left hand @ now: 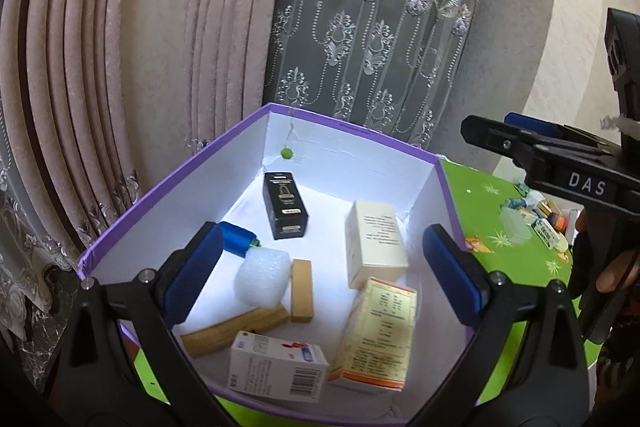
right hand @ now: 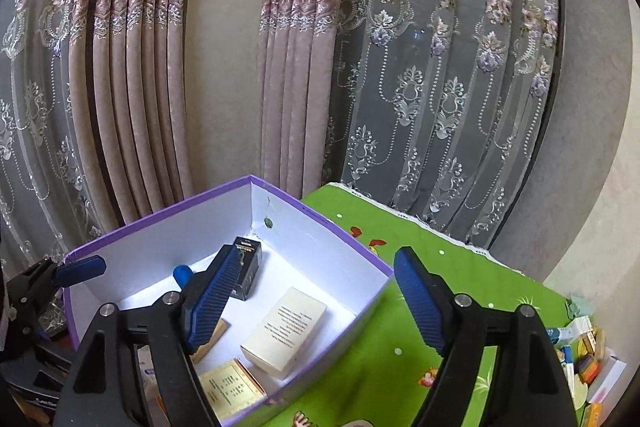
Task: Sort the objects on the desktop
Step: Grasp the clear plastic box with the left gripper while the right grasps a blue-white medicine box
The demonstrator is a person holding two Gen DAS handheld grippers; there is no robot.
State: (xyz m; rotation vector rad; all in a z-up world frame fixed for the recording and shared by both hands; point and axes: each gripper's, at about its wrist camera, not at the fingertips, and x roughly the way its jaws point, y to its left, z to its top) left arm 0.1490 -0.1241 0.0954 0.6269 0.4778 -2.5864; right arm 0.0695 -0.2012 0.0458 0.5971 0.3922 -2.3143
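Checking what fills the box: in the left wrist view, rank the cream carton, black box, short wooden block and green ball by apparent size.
1. cream carton
2. black box
3. short wooden block
4. green ball

The carton lies nearer the camera than the black box, which exaggerates its lead; the ball is clearly smallest.

Purple box (left hand: 120,223) white inside, green tablecloth (right hand: 460,287), floral curtains (right hand: 132,67)

Green-clothed table (right hand: 400,307) bears purple box (right hand: 352,323), small items (left hand: 536,219).
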